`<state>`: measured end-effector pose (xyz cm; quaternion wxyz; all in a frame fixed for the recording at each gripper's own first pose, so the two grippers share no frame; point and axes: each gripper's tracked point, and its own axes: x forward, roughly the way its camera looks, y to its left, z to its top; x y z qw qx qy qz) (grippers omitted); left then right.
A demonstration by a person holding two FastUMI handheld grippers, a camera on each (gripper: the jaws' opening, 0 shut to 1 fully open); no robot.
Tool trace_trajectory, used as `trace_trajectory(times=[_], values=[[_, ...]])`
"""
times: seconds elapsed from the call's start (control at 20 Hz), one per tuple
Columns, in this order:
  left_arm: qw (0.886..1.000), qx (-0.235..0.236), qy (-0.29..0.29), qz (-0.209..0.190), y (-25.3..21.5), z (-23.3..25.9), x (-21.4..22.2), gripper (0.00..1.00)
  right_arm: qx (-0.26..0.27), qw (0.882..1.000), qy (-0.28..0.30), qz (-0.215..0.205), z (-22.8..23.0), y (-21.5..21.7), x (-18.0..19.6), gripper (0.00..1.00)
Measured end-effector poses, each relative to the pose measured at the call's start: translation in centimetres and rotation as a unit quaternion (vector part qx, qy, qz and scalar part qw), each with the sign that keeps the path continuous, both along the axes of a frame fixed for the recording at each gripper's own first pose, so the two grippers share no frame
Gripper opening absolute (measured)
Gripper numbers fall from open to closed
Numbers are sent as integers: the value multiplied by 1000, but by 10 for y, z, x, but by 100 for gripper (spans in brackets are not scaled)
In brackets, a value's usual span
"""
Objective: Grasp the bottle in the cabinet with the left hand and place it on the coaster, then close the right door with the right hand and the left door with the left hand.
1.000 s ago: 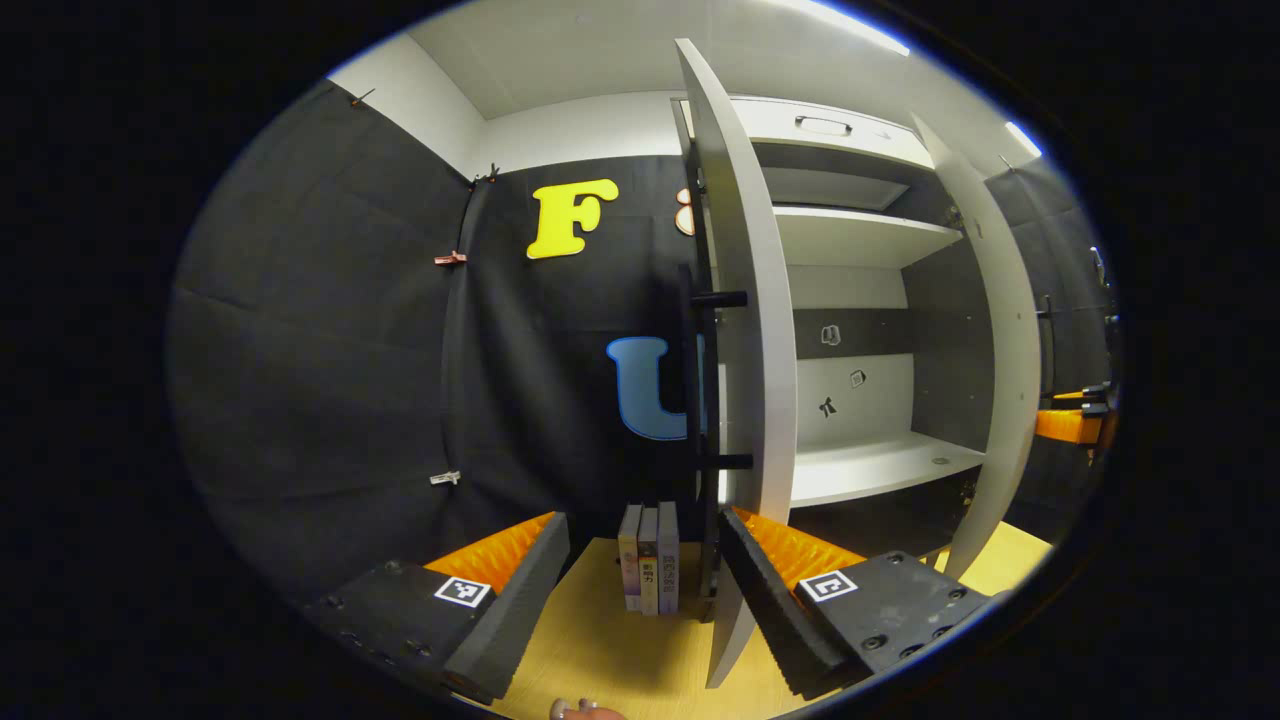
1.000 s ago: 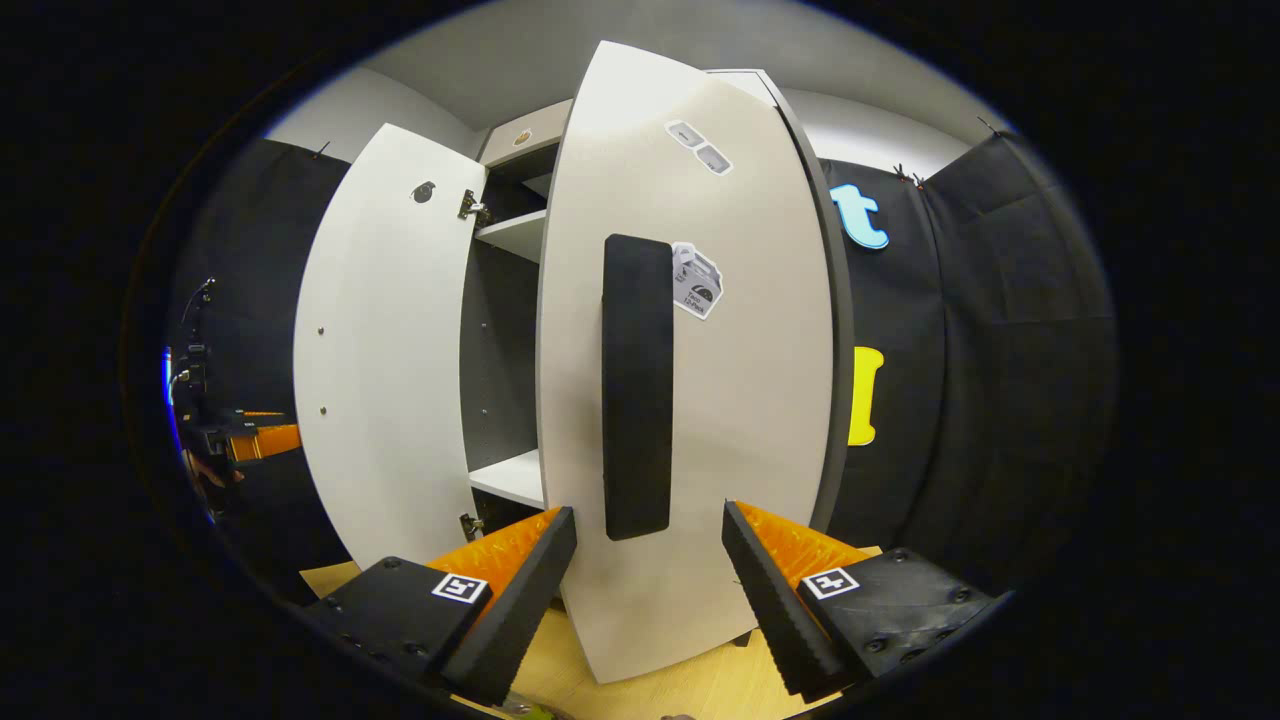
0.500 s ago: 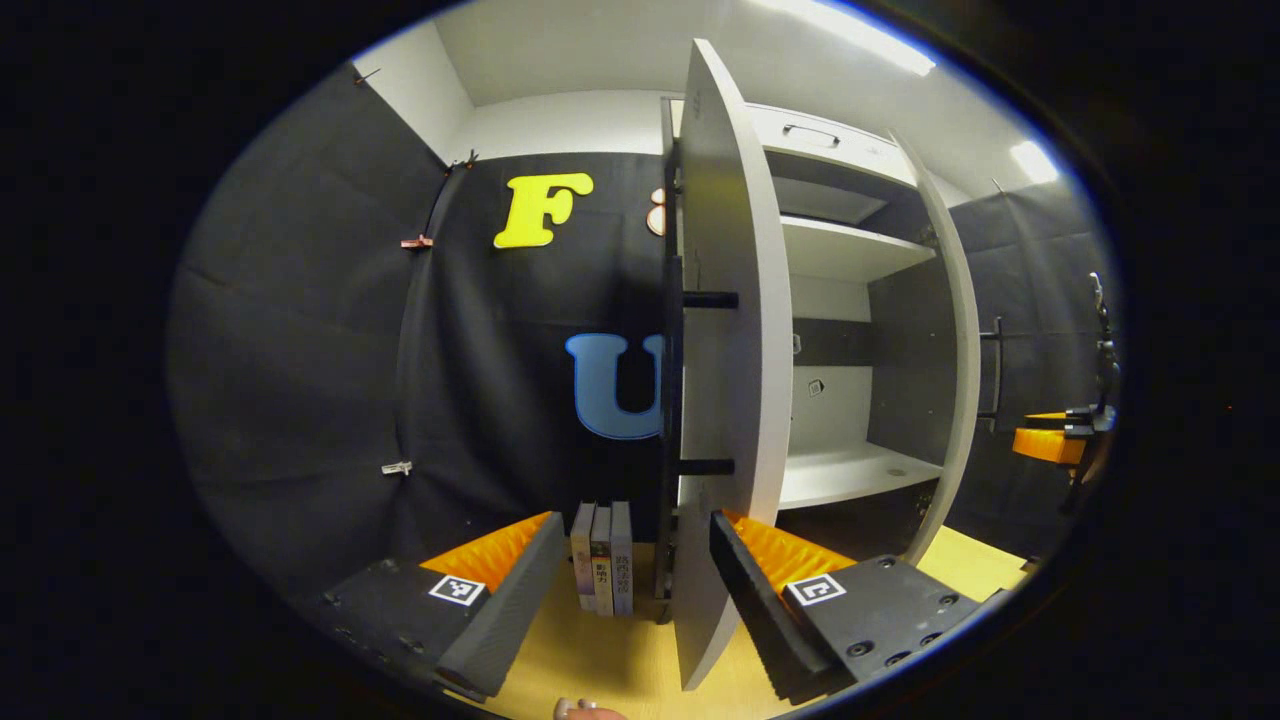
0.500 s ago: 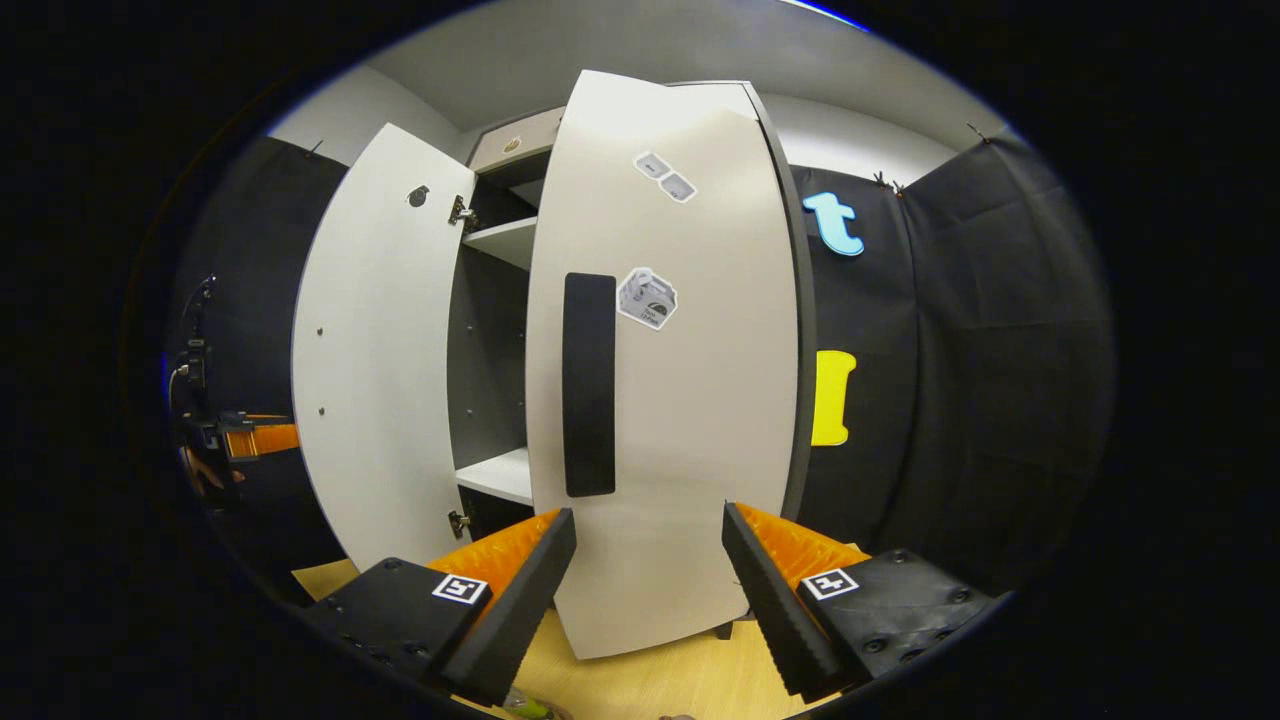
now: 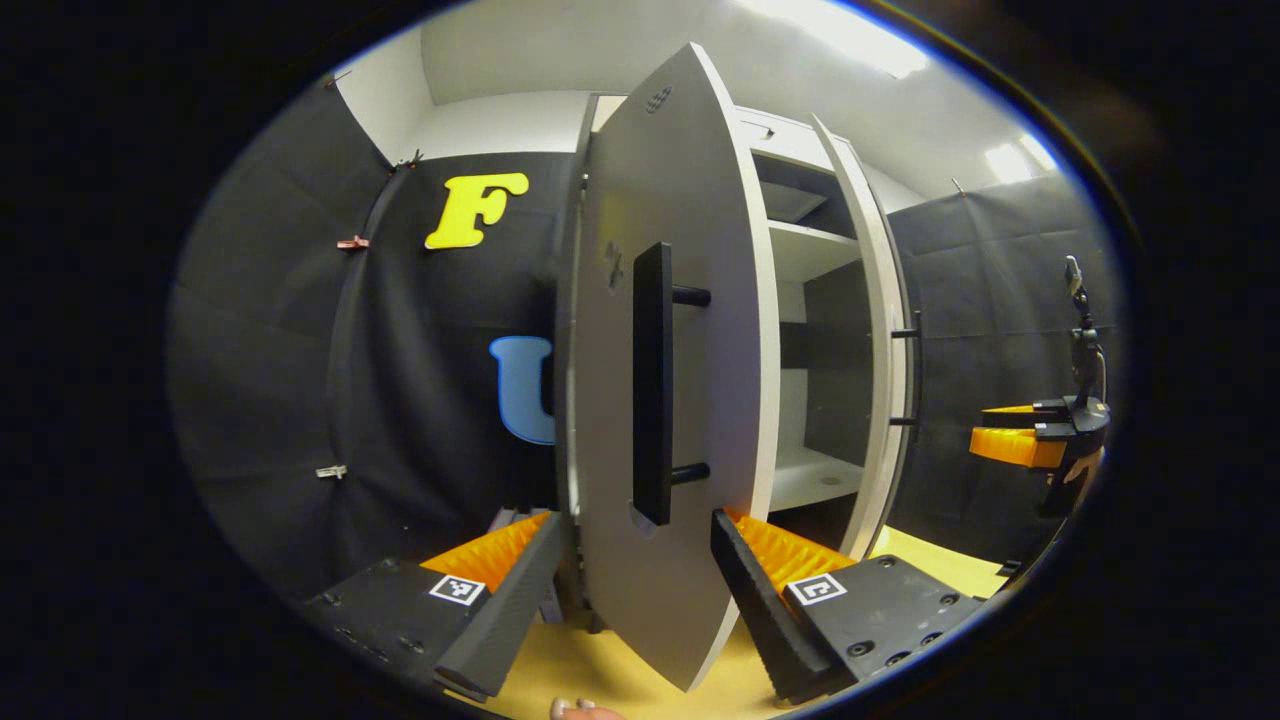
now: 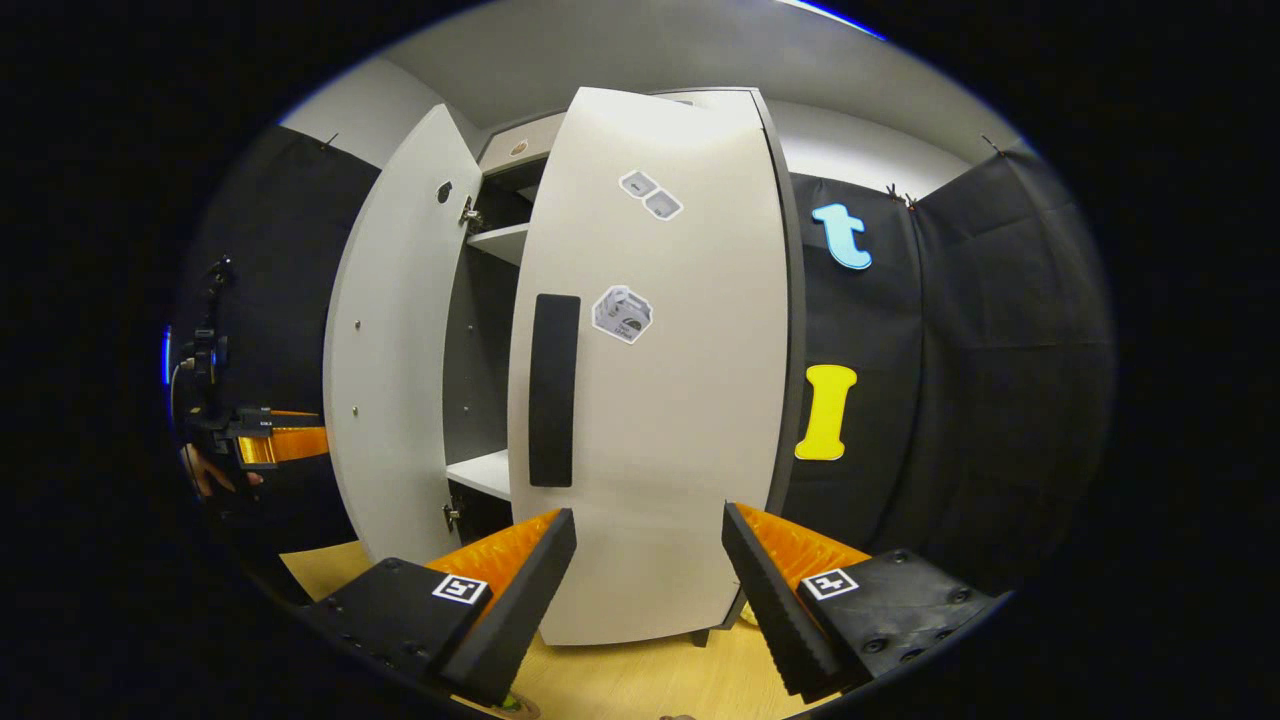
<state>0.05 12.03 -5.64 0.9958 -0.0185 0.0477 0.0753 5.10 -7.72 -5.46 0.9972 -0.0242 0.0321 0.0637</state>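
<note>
Left tongs (image 5: 635, 575) stand wide and hold nothing, the left door (image 5: 670, 400) hanging partly open directly ahead with its lower edge between the fingers and its black handle (image 5: 652, 385) just above. Right tongs (image 6: 645, 580) are likewise wide and empty, facing the nearly closed right door (image 6: 660, 400), apart from it. The counter (image 6: 640, 680) lies beneath.

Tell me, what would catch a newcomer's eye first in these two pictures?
Probably the tall pale cabinet with both doors ajar. In the left gripper view the left door stands close ahead with its long dark handle, between the open fingers of the left gripper. In the right gripper view the right door, bearing small stickers, is nearly shut just beyond the open right gripper, with white shelves showing in the gap.
</note>
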Motion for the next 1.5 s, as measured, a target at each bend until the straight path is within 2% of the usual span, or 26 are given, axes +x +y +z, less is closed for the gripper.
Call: trace_trajectory(times=[0.15,0.25,0.3,0.5,0.6,0.65,0.9,1.3,1.5], values=[[999,-7,-8,-33,-41,-4,31,92,7,1000,-7,-3,8,-17,1,98],[999,16,-5,-40,-57,-2,45,95,10,1000,-10,-5,12,-27,0,98],[999,29,-7,-41,-63,1,48,92,9,1000,-12,-7,14,-32,0,98],[998,34,-10,-54,-79,3,51,94,15,1000,-18,-11,19,-46,-7,98],[998,44,-4,-45,-76,4,46,94,20,1000,-18,-9,19,-47,-9,100],[998,47,-3,-42,-73,4,44,94,22,1000,-19,-6,19,-45,-10,98],[999,40,-6,-32,-62,11,33,94,24,999,-23,8,24,-33,-19,98],[999,39,2,-19,-56,5,11,94,21,999,-24,5,26,-26,-22,98],[998,54,4,-19,-51,8,4,94,31,999,-29,7,29,-23,-31,98]])
